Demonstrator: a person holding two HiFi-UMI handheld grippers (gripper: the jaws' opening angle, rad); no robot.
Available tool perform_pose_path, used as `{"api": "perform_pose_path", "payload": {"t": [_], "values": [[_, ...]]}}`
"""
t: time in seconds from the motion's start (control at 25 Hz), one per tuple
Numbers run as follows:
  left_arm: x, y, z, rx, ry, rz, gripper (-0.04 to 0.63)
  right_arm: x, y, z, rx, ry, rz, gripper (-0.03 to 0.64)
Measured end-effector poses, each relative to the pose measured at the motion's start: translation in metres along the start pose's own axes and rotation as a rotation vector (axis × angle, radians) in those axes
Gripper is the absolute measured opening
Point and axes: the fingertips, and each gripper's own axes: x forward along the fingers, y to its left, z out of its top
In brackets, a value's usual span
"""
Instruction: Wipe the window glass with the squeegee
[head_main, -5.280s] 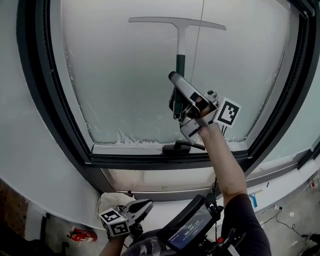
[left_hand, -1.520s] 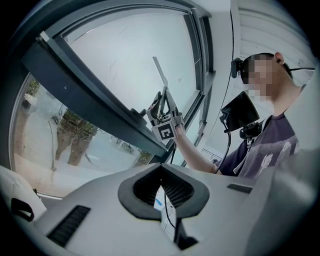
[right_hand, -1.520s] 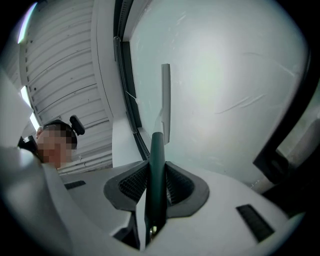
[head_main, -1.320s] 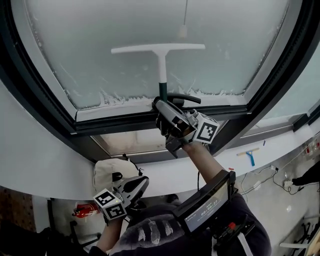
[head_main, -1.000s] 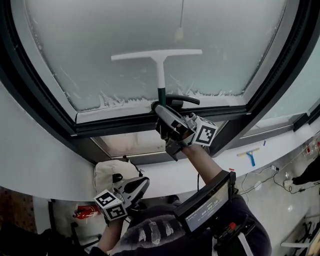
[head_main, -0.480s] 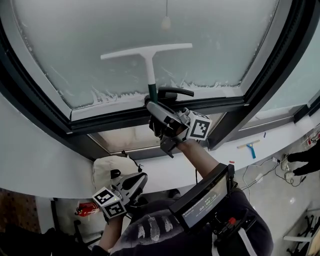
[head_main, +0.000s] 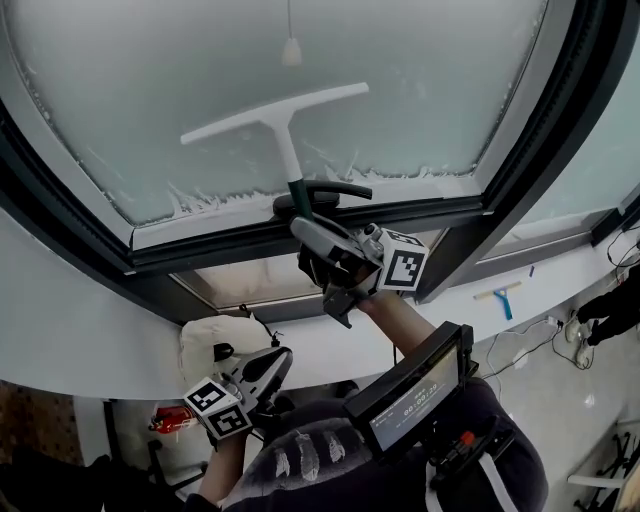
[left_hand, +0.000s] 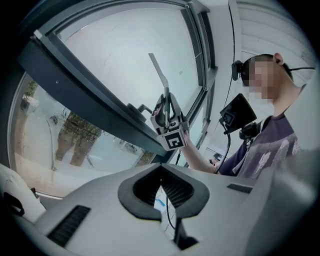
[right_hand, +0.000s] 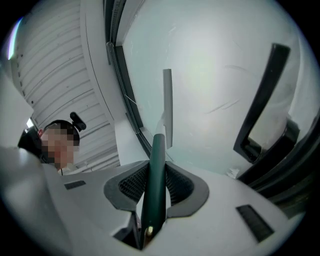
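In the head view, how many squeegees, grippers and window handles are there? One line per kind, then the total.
Squeegees: 2 (held squeegee, blue-handled squeegee)
Grippers: 2 (left gripper, right gripper)
Handles: 1 (window handle)
Total: 5

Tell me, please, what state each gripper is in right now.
Left gripper: shut, empty.
Right gripper: shut on the squeegee.

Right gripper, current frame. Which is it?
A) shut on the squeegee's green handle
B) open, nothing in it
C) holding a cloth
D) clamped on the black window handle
A: in the right gripper view, the right gripper has both jaws pressed against the green handle of the squeegee, which points up at the window glass.
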Motion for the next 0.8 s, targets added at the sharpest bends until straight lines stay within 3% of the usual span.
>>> {"api": "perform_pose_path", "payload": {"t": [0.4,0.8], "values": [[0.025,-0.007,0.000,-0.034,-0.002,0.026,0.005,-0.026,0.040,0.062,-0.104,-0.035,0.087,0.097],[0.015,0.006,0.021,-0.008,0.002,-0.128,0.005,-0.038,0.077,0.148,-0.304,-0.136,0.022,0.097]]}}
